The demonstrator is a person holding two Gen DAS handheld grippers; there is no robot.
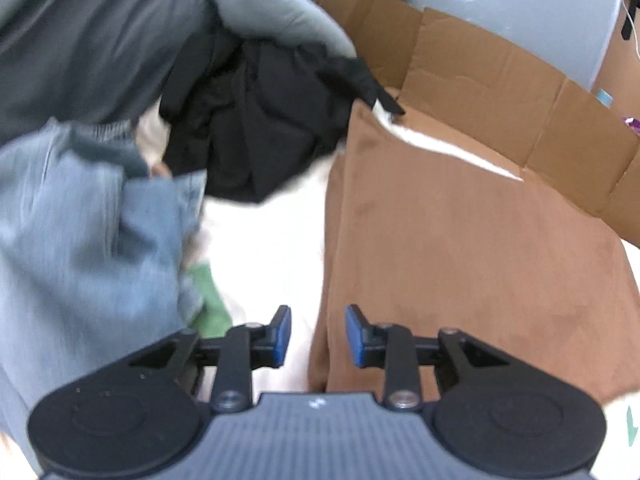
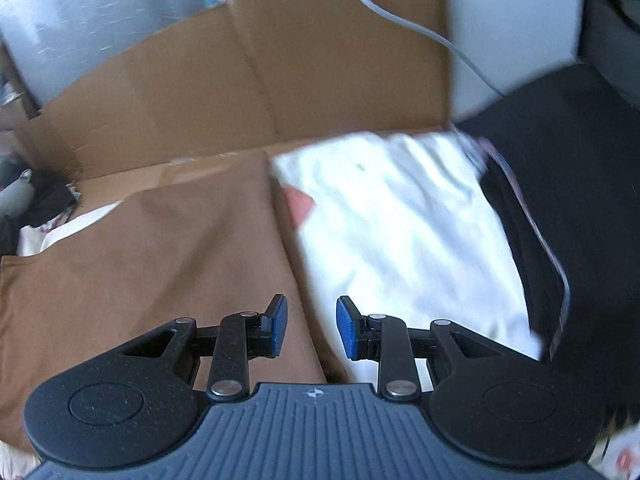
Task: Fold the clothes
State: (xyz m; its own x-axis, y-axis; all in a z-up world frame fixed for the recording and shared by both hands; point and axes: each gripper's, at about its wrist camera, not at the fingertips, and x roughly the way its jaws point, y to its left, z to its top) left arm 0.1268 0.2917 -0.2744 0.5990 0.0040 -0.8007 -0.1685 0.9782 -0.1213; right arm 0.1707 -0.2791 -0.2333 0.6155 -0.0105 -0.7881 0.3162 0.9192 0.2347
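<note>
Left claw point(image 1: 318, 336): spread, empty, above flat brown cloth garment point(image 1: 460, 248).
Right claw point(image 2: 312, 330): spread, empty; folded white fabric point(image 2: 400, 232) at 1 o'clock.

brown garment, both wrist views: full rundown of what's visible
The brown garment is plain, matte, woven-looking cloth, folded flat into a rough rectangle with layered edges showing along one side. It lies on the white surface, its far edge against the cardboard. In the right wrist view a white garment butts against its side. Both grippers, left and right, are open above its near edge, neither holding it.
</note>
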